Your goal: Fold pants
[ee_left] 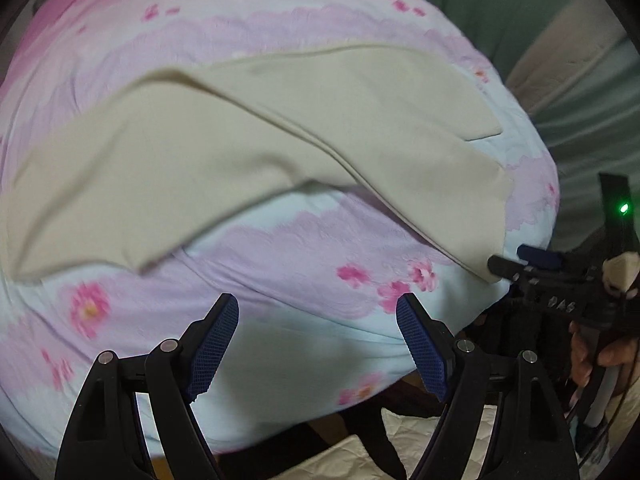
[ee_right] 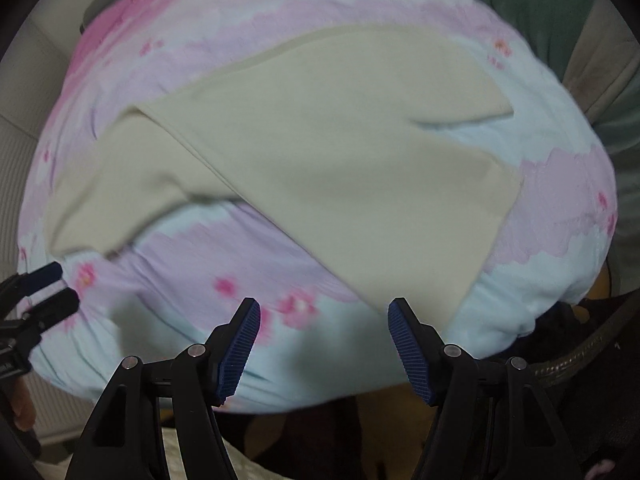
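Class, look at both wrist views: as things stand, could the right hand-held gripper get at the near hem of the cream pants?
Probably yes. The right hand-held gripper is open and empty above the flowered bedcover, and the hem corner of the cream pants lies just ahead of its fingers with nothing covering it.

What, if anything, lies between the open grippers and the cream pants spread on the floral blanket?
Nothing visible does. The left gripper and right gripper both hang open above bare floral blanket, and the cream pants lie uncovered just beyond them.
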Available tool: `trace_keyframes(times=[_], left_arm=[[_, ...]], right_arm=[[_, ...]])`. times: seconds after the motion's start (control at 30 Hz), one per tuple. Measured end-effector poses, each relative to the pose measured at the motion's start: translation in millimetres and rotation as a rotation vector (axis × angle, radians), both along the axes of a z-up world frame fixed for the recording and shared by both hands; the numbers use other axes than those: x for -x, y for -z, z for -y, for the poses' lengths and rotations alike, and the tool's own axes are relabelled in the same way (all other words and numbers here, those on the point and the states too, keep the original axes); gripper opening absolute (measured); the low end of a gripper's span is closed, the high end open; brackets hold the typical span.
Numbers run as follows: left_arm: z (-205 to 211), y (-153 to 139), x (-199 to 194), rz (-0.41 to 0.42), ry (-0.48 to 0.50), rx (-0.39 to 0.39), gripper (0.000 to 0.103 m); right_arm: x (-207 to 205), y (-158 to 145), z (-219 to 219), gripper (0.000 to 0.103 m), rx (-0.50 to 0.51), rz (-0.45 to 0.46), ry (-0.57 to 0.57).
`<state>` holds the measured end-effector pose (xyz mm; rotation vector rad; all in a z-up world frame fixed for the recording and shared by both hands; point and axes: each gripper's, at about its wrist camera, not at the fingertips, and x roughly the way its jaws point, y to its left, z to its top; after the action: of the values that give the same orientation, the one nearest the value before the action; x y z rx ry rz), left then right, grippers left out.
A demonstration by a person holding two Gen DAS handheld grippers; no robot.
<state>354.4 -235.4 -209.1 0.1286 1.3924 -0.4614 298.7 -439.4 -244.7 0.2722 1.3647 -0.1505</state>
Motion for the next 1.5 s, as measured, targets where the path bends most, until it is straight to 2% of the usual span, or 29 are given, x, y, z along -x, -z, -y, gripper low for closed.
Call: trace_keyframes(times=[0.1,0.27,0.47,0.6,0.67,0.73,0.77,0.83,0.9,1.0,1.17,1.33,1.5], left_arm=[[13,12,9,-0.044,-0.023,-0.027,0.081],[32,20,20,-0.053,0.039,-0.076,0.081],[25,25,13,-0.065,0.054,-0.097,0.081],[19,27,3,-0.067,0.04,-0.115,0.081],[18,25,-2,-0.066,0.031,-0.12,0.081],[20,22,-9,-0.064,0.02,-0.118,0.081],[21,21,-12,-0.064,0.017,-0.116,0.081],[26,17,-21,-0.055,0.002,-0.112,0.081],[31,12,-29,-0.044,-0.028,-0.113,0.081],[40,2,-43,-0.039,-0.092,-0.066,0.081],[65,-17,-68,-0.003,-0.159,-0.015,0.081],[90,-37,-92,0.06,-0.182,0.01,0.081],[95,-45,-112,0.093,-0.229,0.0,0.081]], right_arm=[[5,22,14,0.067,0.005,-0.064,-0.039],[3,59,21,0.067,0.038,-0.136,-0.084],[-9,96,15,0.067,0.115,-0.205,-0.113],[-18,109,8,0.066,0.165,-0.208,-0.155],[-21,111,5,0.053,0.178,-0.205,-0.175],[-24,110,6,0.02,0.159,-0.191,-0.176],[-25,107,8,0.012,0.144,-0.183,-0.176],[-26,94,13,0.009,0.128,-0.159,-0.162],[-25,63,26,0.008,0.115,-0.074,-0.134],[-28,9,55,0.008,0.102,0.047,-0.088],[-67,-70,109,0.007,0.175,0.243,-0.065],[-142,-105,146,0.007,0.212,0.339,-0.099],[-210,-104,149,0.006,0.268,0.359,-0.136]])
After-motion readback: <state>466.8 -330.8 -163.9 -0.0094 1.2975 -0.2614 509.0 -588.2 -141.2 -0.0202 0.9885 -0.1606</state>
